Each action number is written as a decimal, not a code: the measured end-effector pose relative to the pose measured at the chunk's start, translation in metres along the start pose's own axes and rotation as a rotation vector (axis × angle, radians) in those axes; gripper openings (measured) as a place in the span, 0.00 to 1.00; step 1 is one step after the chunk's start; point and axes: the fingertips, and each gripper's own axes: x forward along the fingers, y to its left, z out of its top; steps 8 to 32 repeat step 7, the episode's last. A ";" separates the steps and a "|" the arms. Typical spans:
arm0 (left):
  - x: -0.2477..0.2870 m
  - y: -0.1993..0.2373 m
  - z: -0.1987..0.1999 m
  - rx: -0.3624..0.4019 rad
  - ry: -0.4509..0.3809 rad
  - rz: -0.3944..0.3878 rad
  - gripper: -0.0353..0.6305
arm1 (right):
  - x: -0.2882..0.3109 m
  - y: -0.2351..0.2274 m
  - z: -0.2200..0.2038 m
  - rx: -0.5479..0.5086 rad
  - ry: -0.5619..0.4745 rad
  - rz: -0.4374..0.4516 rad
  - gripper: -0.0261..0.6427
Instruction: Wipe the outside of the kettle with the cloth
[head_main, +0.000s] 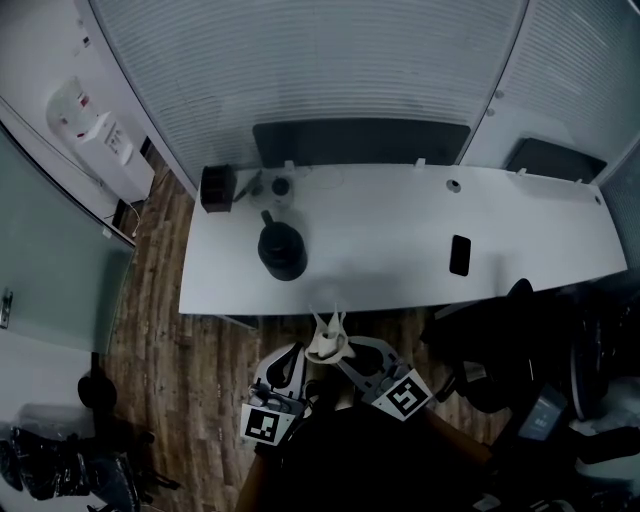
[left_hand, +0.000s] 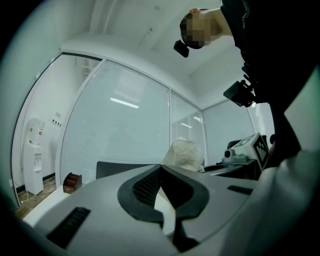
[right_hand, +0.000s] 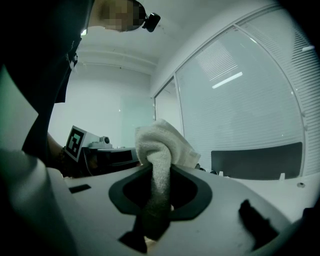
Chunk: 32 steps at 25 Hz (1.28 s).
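Two claws sit close in front of my torso, side by side and level, both aimed at the desk (head_main: 400, 220). My right claw (right_hand: 157, 167) is clamped on the cloth (right_hand: 162, 140): a pale towelling fold runs down between the jaws and bunches into a lump above the tips. My left claw (left_hand: 160, 169) is closed and holds nothing; its jaw tips meet, and the cloth shows just beyond them, to the right. In the head view the cloth lies between the two claw tips, above the wood-pattern floor (head_main: 170, 330) and short of the desk's near edge. A black chair (head_main: 505, 350) stands to my right, beside the desk. The kettle (head_main: 282, 250), black, stands on the left part of the desk, near its front edge, well apart from both claws and from the cloth. A dark phone (head_main: 460, 255) lies flat right of centre, well apart from the kettle. A black organiser box (head_main: 217, 187) stands at the far left corner, with small items beside it that are too small to identify. A dark panel (head_main: 360, 142) runs along the desk's far edge, backed by a glass wall (head_main: 320, 70) with blinds. A white water dispenser (head_main: 90, 130) stands at the far left.
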 end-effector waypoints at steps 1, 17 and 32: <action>0.000 0.001 0.000 0.000 0.001 0.000 0.06 | 0.001 0.000 0.000 -0.004 0.001 0.001 0.17; -0.003 0.009 -0.001 -0.006 -0.008 -0.004 0.06 | 0.007 0.009 -0.004 -0.001 0.023 0.004 0.17; -0.003 0.009 -0.001 -0.006 -0.008 -0.004 0.06 | 0.007 0.009 -0.004 -0.001 0.023 0.004 0.17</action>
